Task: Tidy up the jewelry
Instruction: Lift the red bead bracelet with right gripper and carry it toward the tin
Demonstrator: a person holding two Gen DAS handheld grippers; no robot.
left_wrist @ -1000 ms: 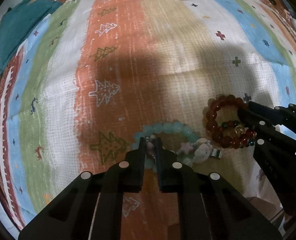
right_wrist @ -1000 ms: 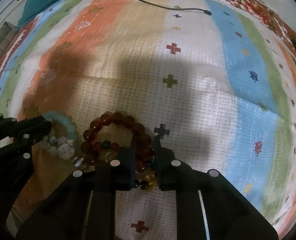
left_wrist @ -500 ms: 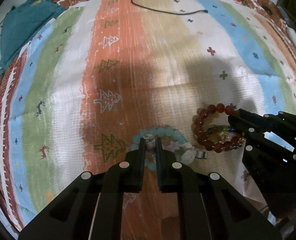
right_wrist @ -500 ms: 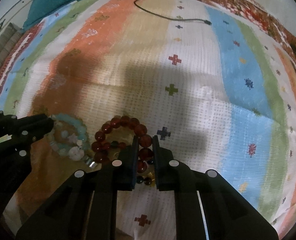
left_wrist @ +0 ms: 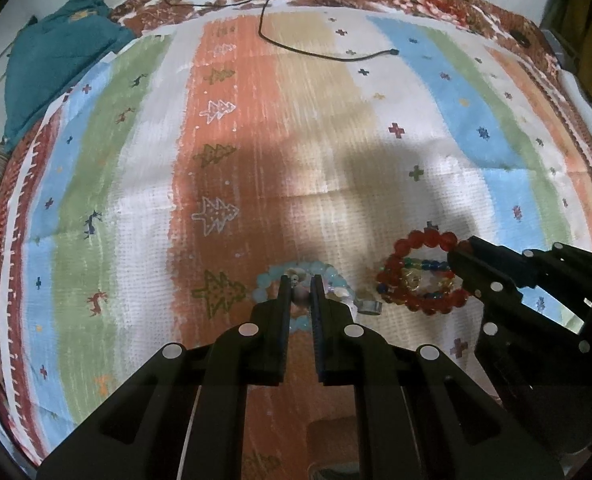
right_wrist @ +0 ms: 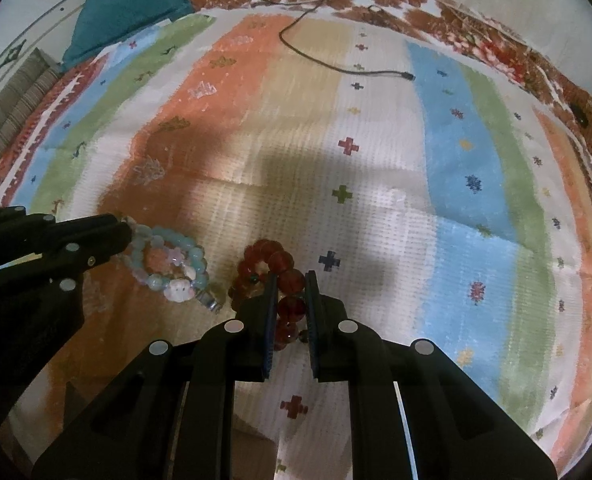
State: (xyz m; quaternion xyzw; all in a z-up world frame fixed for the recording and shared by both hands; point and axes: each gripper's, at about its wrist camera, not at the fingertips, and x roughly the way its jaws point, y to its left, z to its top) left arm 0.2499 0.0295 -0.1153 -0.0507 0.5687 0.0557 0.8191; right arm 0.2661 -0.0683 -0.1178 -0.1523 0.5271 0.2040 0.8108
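A pale blue bead bracelet (left_wrist: 274,274) with white and pink charms hangs from my left gripper (left_wrist: 300,280), which is shut on it just above the striped cloth (left_wrist: 335,140). To its right, a dark red bead bracelet (left_wrist: 419,276) bunched with small coloured beads is pinched in my right gripper (left_wrist: 455,258). In the right wrist view the red bracelet (right_wrist: 280,260) runs between the shut fingers of the right gripper (right_wrist: 290,276). The blue bracelet (right_wrist: 172,264) dangles from the left gripper (right_wrist: 124,228) at the left edge.
A black cable (left_wrist: 327,54) lies across the far part of the cloth. A teal garment (left_wrist: 56,64) is crumpled at the far left corner, with a striped cushion (right_wrist: 12,108) beside it. A dark floral border (right_wrist: 495,48) rings the cloth.
Both grippers have risen with their bracelets still pinched; the beads have come up off the cloth, and more of the cloth and its far border now shows.
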